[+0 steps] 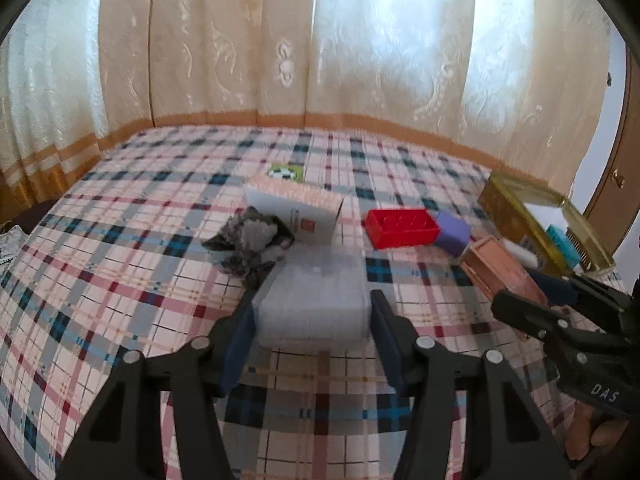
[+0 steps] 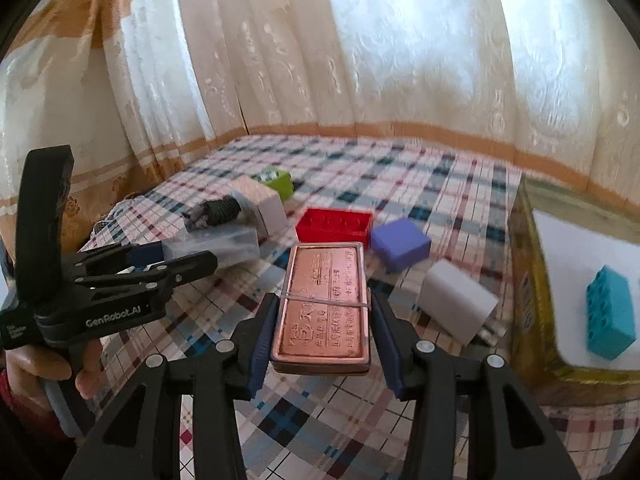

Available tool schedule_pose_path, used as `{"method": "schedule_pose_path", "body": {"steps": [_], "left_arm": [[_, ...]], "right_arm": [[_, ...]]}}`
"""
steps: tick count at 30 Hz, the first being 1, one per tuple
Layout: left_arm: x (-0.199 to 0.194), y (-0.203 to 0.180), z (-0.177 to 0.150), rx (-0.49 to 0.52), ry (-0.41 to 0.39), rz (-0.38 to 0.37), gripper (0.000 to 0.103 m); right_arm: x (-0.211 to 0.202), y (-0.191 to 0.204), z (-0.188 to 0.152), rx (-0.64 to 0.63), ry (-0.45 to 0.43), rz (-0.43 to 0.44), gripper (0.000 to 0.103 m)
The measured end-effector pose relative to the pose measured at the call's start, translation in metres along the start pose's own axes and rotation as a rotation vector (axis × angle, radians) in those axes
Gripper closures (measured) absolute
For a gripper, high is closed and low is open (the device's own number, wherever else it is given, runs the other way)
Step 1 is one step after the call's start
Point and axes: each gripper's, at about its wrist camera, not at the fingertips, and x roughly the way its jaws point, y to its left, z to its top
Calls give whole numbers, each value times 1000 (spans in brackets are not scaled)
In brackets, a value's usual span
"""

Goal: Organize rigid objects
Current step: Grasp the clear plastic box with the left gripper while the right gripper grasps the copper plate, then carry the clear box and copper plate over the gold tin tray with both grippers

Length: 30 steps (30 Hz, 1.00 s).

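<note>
Right wrist: copper tin [image 2: 322,312] between claw [image 2: 320,320] pads.

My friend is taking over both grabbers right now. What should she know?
Left gripper: closed on the clear plastic box, on the checked cloth.
Right gripper: closed on the copper-coloured tin, which has a rubber band round it.
Gold tray on the right: the teal brick is already inside.
Still on the cloth: red brick, purple block, white block, green block, white carton, a grey crumpled thing.
Left to do: probably place both held items, then the rest.
</note>
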Motion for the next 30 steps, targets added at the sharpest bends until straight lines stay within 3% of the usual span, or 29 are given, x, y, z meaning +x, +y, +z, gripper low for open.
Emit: {"method": "schedule_pose_path", "body": {"steps": [16, 22, 30], "left_arm": [[-32, 3, -8, -46, -152, -20, 49], [-37, 1, -10, -59, -189, -17, 49], [-53, -10, -10, -34, -267, -6, 49]], "right_arm": [[-33, -7, 7, 33, -181, -40, 54], [-34, -10, 7, 48, -187, -57, 54], [-50, -11, 9, 41, -271, -86, 54]]}}
